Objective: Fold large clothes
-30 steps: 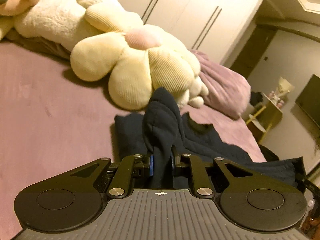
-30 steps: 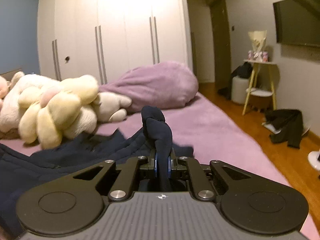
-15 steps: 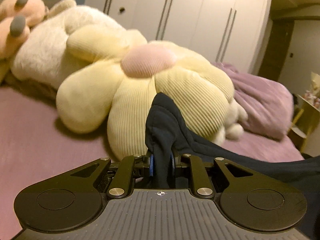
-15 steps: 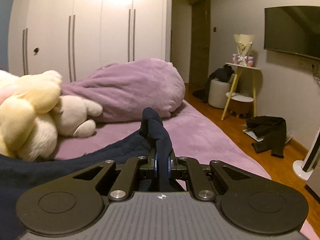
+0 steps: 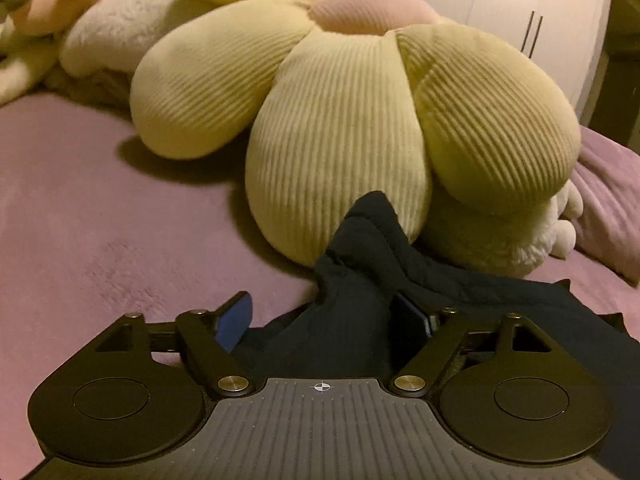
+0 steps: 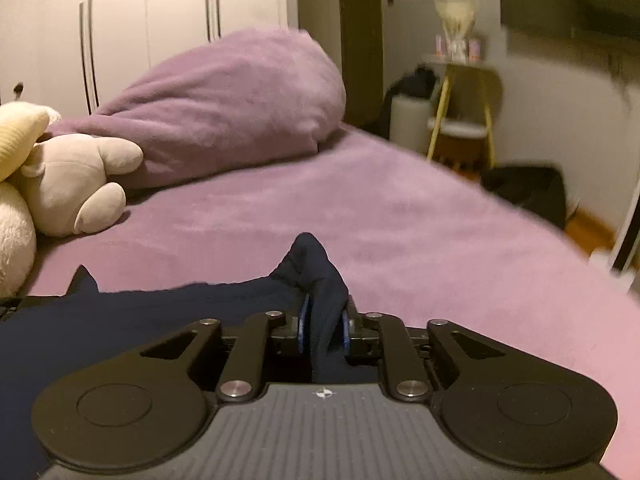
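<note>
A dark navy garment [image 5: 360, 280] lies on the purple bed [image 5: 80, 220], right in front of a yellow flower cushion. My left gripper [image 5: 324, 316] is open wide; a bunched corner of the garment sits loose between its blue pads [image 5: 234, 322]. In the right wrist view the garment [image 6: 140, 312] stretches away to the left. My right gripper [image 6: 323, 330] has its pads slightly apart, with a fold of the garment [image 6: 316, 272] still between them, low over the bed [image 6: 400, 220].
A big yellow flower cushion [image 5: 340, 120] and white plush toys [image 6: 68, 184] crowd the bed's far side. A purple duvet heap [image 6: 224, 104] lies behind. The bed's right edge drops to a wood floor with a side table [image 6: 460, 112] and dark clothes [image 6: 524, 188].
Both grippers have carried the garment forward and down towards the cushion and the bed. The left gripper has opened wide and released its fold. The right gripper's pads have parted slightly.
</note>
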### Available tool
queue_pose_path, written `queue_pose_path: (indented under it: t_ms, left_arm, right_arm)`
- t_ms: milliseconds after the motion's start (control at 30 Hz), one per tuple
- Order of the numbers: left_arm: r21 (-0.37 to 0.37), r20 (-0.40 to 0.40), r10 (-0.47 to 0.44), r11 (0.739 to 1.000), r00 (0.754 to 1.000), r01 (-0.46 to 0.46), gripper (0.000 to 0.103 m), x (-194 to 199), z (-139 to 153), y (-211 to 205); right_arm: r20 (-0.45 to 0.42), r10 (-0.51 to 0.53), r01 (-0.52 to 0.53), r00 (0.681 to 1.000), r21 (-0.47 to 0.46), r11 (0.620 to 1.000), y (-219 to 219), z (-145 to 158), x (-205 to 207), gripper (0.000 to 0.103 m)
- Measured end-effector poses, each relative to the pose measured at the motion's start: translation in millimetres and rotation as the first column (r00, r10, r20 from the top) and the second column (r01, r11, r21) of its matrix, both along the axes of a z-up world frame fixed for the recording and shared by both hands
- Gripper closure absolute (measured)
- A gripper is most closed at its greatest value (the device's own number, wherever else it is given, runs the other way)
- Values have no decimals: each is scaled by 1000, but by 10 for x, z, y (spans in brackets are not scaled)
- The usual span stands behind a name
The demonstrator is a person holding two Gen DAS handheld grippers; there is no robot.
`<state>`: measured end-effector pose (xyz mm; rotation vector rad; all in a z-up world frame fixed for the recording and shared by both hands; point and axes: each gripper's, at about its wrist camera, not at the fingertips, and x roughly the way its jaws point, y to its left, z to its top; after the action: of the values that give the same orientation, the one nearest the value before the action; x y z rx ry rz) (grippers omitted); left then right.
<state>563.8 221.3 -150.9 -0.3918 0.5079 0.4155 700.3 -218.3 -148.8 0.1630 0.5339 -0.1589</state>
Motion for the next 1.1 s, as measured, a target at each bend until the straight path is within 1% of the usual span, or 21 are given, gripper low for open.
queue_pose_path:
  t_ms: [167,233,300,333,367,400,433,467,533,600,667,700,733,767,800,867,900,967,1000,1033,1100]
  left_arm:
    - [-52,13,8,999,1000,-7,12,-4,-46,73]
    - [-60,18,11,998,1000,-10,11,7,-29,91]
    - [-65,25,24,998,999,-22,9,-32,-4,101]
    - [-65,21,35,997,999,-33,9,-45,9,99]
    - [-60,17,41,997,999,-40,9,-60,32,88]
    - [-45,7,44,998,999,-43,8,-77,71,63]
    - [-26,-2,46,999,999,-46,8,-90,116,40]
    - [1,-7,53,999,999,-53,8,-132,185,3]
    - [42,19,28,999,999,-29,8,-273,331,-67]
    - [91,83,4,996,997,-11,8,-465,493,-186]
    - [111,157,-74,992,985,57,7,-624,627,-342]
    - [138,175,-114,986,978,90,5,-648,655,-435]
    - [177,172,-152,977,973,122,3,-620,655,-545]
    - [212,148,-184,966,972,150,3,-562,626,-639]
    - [234,120,-204,957,972,172,3,-493,578,-710]
    - [252,89,-222,948,971,194,3,-403,434,-795]
    - [245,66,-221,949,973,199,3,-351,342,-801]
    - [202,39,-205,960,978,193,3,-274,206,-741]
    - [178,42,-202,965,978,192,3,-250,171,-693]
    - [160,55,-200,969,978,189,3,-240,124,-663]
    - [141,46,-191,973,981,183,3,-217,67,-627]
  right_arm:
    - [24,-5,4,1000,56,998,-77,-95,-17,84]
    - [31,-5,2,1000,81,997,-111,-109,-18,83]
    - [42,-12,8,999,94,996,-127,-81,-46,79]
    - [53,-19,14,998,101,995,-139,-71,-69,71]
    - [69,-32,24,997,114,993,-167,-61,-105,55]
    - [87,-44,33,995,129,991,-192,-45,-139,45]
    - [107,-59,44,993,138,989,-209,-20,-166,26]
    - [130,-75,56,989,141,988,-220,10,-218,21]
    - [144,-84,64,986,139,988,-228,71,-268,21]
    - [106,-97,85,990,109,990,-212,169,-275,21]
    - [112,-90,79,990,95,992,-187,301,-366,24]
    - [147,-59,45,987,101,994,-156,373,-467,29]
    - [174,-20,1,985,108,994,-124,414,-543,44]
    - [196,44,-65,980,103,993,-45,452,-618,53]
    - [200,92,-113,975,96,989,38,464,-663,56]
    - [188,208,-226,960,81,971,235,443,-693,67]
    - [166,266,-277,950,48,960,367,406,-678,67]
    - [107,307,-305,946,-34,952,548,283,-606,67]
    - [69,307,-305,949,-37,952,571,194,-543,67]
    - [54,304,-303,951,-18,953,550,118,-502,67]
    - [79,296,-300,952,41,953,461,4,-471,67]
